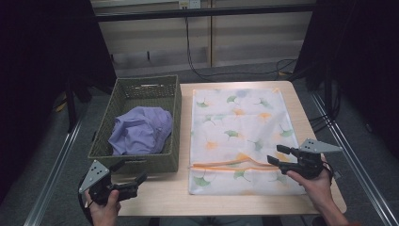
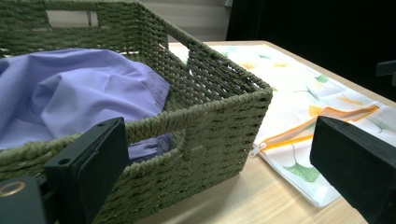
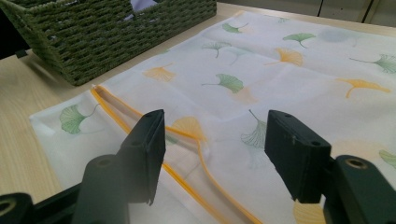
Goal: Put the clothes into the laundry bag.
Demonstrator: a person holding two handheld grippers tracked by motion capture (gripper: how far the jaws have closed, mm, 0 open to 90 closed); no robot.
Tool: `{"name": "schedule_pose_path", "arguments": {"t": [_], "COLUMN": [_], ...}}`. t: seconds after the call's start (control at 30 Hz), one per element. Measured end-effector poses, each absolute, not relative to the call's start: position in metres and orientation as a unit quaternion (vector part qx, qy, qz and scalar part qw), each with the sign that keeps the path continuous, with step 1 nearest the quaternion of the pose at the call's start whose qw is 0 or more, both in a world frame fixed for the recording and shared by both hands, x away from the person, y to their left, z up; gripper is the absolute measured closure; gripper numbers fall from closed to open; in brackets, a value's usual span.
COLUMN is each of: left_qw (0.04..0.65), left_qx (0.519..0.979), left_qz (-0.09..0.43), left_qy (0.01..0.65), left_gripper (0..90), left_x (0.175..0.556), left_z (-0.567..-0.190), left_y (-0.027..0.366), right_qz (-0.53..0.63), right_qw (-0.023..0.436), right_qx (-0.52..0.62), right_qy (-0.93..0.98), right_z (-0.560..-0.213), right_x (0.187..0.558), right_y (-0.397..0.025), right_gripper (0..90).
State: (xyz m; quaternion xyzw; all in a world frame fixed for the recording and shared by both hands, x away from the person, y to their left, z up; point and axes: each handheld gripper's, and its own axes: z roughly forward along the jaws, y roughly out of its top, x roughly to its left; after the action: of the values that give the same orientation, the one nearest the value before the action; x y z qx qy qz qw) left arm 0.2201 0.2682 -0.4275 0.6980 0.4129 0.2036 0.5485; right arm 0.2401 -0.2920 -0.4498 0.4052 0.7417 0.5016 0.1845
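Observation:
A white laundry bag [image 1: 240, 136] printed with green and yellow leaves lies flat on the table's right half, its orange zipper [image 1: 235, 165] partly open near the front. A green woven basket [image 1: 165, 104] on the left holds a crumpled purple garment [image 1: 140, 131]. My left gripper [image 1: 130, 173] is open, held low in front of the basket's near wall [image 2: 205, 135], nothing between its jaws. My right gripper [image 1: 277, 156] is open just above the bag's front right part [image 3: 280, 84], close to the zipper [image 3: 187, 172], with nothing held.
The wooden table [image 1: 160, 195] has bare surface along its front edge. Cables [image 1: 197, 61] trail on the floor behind the table. Metal rails [image 1: 54, 165] run along both sides, and dark curtains stand at left and right.

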Motion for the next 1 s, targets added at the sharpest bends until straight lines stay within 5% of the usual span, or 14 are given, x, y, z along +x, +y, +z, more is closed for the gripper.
{"name": "schedule_pose_path", "arguments": {"t": [0.57, 1.0], "left_qw": [0.542, 0.534], "left_qx": [0.708, 0.72], "left_qz": [0.202, 0.192], "left_qy": [0.406, 0.399], "left_gripper": [6.1, 6.4], "left_x": [0.221, 0.222], "left_z": [-0.433, -0.434], "left_y": [0.265, 0.266], "right_qz": [0.499, 0.486], "right_qw": [0.202, 0.105], "right_qx": [0.401, 0.394], "right_qy": [0.741, 0.773], "right_z": [-0.451, -0.454], "right_x": [0.238, 0.261], "right_y": [-0.296, -0.272], "right_gripper": [36.0, 43.2]}}
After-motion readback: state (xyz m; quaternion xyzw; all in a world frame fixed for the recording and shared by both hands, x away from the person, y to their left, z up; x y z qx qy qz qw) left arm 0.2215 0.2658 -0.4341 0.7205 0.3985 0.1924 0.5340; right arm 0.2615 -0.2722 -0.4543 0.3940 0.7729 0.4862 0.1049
